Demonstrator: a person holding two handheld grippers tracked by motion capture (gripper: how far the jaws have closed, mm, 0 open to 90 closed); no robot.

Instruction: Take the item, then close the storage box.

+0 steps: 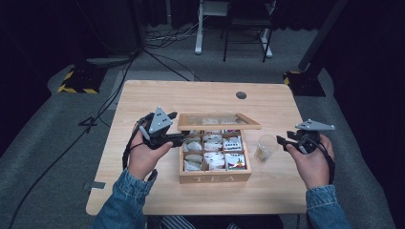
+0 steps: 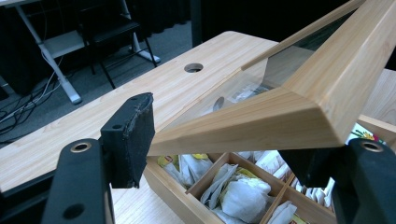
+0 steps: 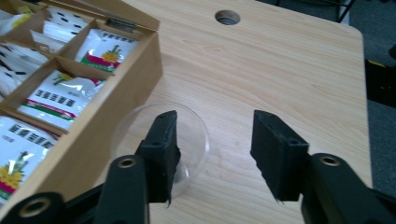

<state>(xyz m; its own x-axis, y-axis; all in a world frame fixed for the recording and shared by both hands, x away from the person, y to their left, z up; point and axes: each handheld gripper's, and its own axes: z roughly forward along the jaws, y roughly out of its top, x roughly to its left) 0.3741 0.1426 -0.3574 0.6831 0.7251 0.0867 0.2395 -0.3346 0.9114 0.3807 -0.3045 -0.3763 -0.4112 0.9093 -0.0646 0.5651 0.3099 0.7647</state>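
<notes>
A wooden tea box [image 1: 215, 177] stands mid-table, its compartments full of tea bags [image 1: 212, 151]. Its glass-paned lid [image 1: 218, 127] is raised. My left gripper [image 1: 180, 139] is shut on the lid's left front corner; in the left gripper view the lid's wooden frame [image 2: 299, 116] sits between the pads of that gripper [image 2: 224, 154]. A clear plastic cup [image 1: 265, 147] stands just right of the box, with something yellowish inside. My right gripper [image 1: 279, 141] hovers beside it, open. In the right gripper view this gripper [image 3: 215, 140] has its left jaw over the cup [image 3: 196, 135], and neither pad presses on it.
The box's side wall [image 3: 116, 107] is close to the cup's left. A cable hole [image 1: 241, 95] lies in the table's far side. Bare wood [image 1: 191, 95] stretches behind the box. Beyond the table stand a desk frame and chair on grey carpet.
</notes>
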